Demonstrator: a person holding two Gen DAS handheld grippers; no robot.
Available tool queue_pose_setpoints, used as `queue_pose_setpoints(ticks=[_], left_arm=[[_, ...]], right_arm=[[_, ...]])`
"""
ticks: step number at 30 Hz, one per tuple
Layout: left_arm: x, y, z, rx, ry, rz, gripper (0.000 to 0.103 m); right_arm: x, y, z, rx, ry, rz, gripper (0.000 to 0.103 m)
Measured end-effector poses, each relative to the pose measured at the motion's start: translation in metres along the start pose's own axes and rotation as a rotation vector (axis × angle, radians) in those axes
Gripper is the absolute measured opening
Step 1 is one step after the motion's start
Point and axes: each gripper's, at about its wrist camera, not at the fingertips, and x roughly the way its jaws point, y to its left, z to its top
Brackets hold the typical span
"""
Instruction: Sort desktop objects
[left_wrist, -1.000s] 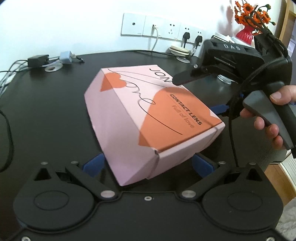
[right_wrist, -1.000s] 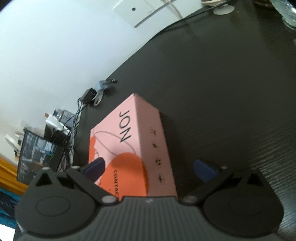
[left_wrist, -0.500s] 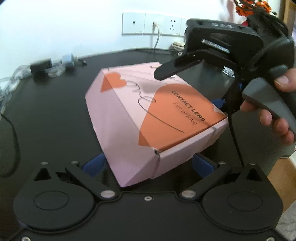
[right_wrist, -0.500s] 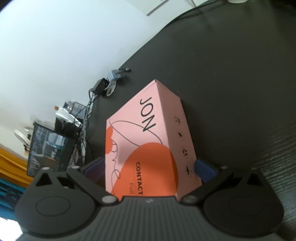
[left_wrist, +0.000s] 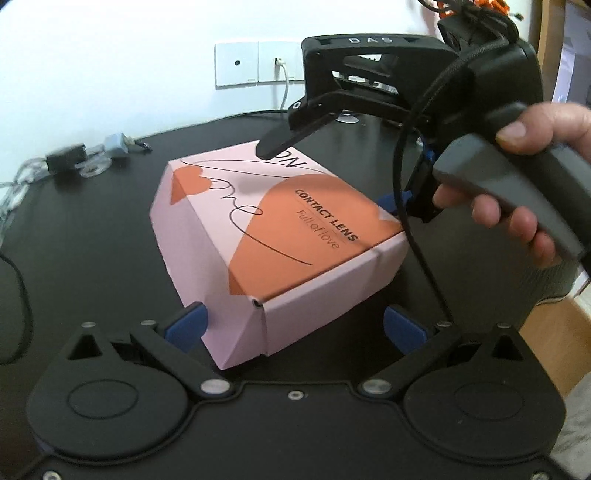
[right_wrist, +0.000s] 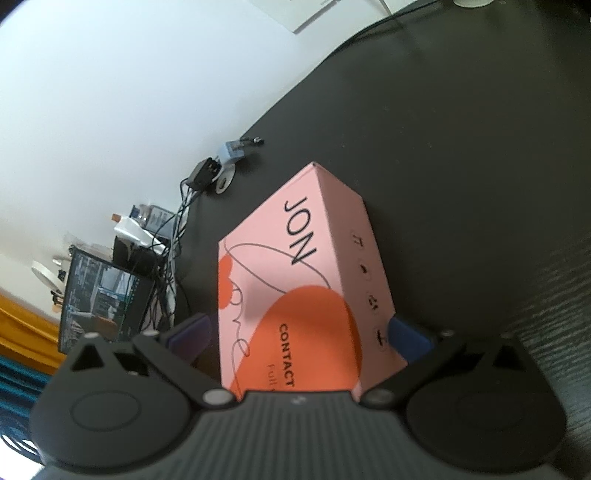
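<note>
Box (left_wrist: 280, 236) mid-table (left_wrist: 92, 229), straddled by both grippers; dark surface around.

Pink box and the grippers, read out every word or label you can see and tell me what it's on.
"JON": top of the pink box, near one end.
"CONTACT LENS": box top, on the orange patch.
"Full of love": under that.
"DAS": top of the right gripper.
Four small icons on the box side: too small to read.
Monitor screen: blurred.

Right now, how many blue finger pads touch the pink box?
2 clearly: left gripper's left pad and right gripper's right pad touch the pink box; the others stand apart or unclear.
</note>
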Motion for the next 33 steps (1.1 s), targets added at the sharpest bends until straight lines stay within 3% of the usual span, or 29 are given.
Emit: queue_pose_setpoints(ticks=[5,22,25,29,33], left_arm=[[0.002,-0.005,0.003,-0.016,0.024,-0.061,0.103],[0.001,-0.009,0.0,-0.028,0.04,-0.118,0.103],[0.006,-0.01,0.002,-0.008,0.044,-0.165,0.103],[0.008,-0.018,0.004,0.089,0.054,-0.275,0.103],[-0.003,-0.005,0.008,0.085,-0.014,-0.21,0.103]], right_arm=[[0.004,0.007,-0.001,-0.052,0.008,-0.036,0.102],[0.015,0.028,-0.002,-0.2,0.032,-0.124,0.103],[0.018,0.031,-0.001,-0.231,0.028,-0.127,0.103],[0.024,0.034,0.007,-0.288,0.002,-0.124,0.102],[0.019,0.037,0.012,-0.369,-0.02,-0.142,0.102]])
